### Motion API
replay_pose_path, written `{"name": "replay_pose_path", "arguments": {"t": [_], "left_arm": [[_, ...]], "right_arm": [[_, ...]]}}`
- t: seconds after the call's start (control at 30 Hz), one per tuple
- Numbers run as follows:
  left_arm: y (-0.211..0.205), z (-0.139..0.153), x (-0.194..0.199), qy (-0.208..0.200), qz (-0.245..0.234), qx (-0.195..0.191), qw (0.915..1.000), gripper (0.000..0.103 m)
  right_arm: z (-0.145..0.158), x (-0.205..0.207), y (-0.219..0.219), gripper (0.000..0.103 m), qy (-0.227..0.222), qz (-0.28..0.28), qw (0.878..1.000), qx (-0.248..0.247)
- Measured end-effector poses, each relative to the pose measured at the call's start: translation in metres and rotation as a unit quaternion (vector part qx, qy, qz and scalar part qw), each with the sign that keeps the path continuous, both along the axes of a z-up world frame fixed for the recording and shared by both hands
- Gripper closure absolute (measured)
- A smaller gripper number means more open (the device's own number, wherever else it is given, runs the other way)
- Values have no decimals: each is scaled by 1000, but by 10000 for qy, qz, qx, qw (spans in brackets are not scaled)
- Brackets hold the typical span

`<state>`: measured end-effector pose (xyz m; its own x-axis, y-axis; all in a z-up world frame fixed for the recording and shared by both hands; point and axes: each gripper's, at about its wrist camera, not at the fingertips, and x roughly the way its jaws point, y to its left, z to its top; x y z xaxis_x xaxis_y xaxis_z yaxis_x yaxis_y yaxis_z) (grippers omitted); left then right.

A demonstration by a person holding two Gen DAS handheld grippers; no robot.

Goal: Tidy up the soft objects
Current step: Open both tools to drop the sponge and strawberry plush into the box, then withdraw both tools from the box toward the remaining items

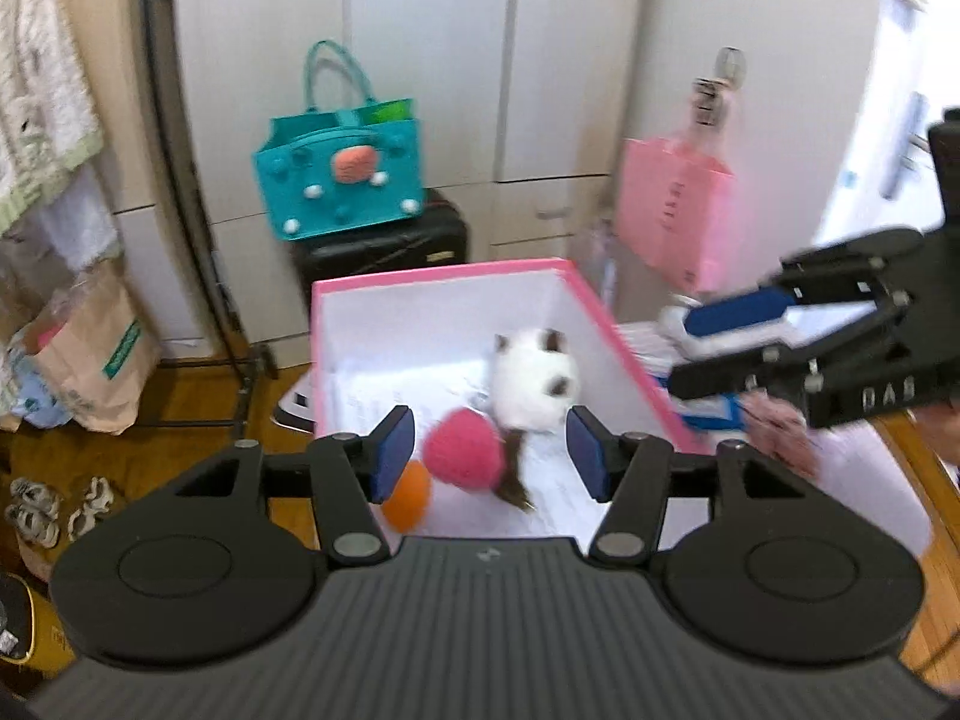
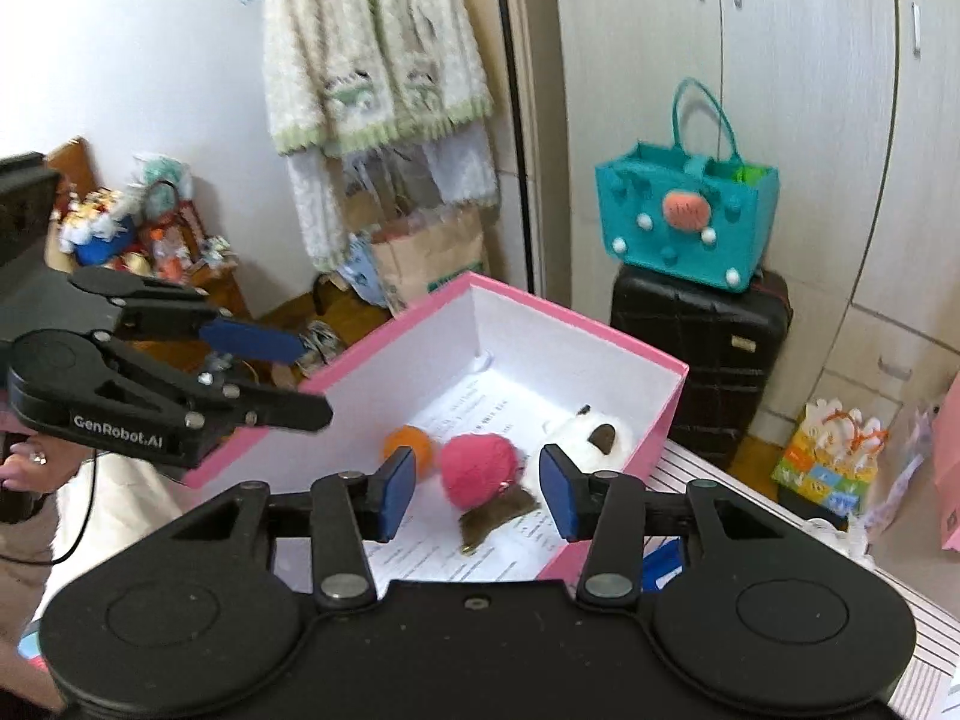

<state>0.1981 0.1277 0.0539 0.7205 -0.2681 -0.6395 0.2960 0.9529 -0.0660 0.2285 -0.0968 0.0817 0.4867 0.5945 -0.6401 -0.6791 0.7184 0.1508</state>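
Inside pink box (image 1: 591, 300): pink ball (image 1: 462, 449), orange ball (image 1: 408, 495), white plush (image 1: 531, 384). Left hand-held gripper (image 1: 489, 453) and right hand-held gripper (image 2: 477, 492) both open, empty.

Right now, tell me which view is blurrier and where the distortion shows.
Left wrist view: the blurrier one, with the teal bag, the pink bag and the right gripper smeared. Right wrist view: sharper, the pink box and the left gripper have clean edges. Both views: fisheye bending curves the wardrobe doors, and the corners go dark.
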Motion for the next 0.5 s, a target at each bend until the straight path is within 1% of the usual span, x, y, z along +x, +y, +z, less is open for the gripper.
{"name": "replay_pose_path", "arguments": {"t": [0.1,0.2,0.3,0.37,0.5], "left_arm": [[-11,12,-23,-18,-327,29,9995,47],[-19,23,-41,63,-596,-102,9982,44],[-26,31,-57,120,-830,-200,9963,42],[-33,34,-69,103,-935,-169,9954,40],[-48,36,-87,71,-1080,-52,9941,39]], "right_arm": [[15,-22,-13,50,-85,83,9999,111],[27,-44,-25,48,-152,122,9997,158],[33,-63,-36,47,-74,152,9997,181],[35,-78,-43,47,-90,124,9998,123],[39,-105,-59,47,-282,92,9996,38]]}}
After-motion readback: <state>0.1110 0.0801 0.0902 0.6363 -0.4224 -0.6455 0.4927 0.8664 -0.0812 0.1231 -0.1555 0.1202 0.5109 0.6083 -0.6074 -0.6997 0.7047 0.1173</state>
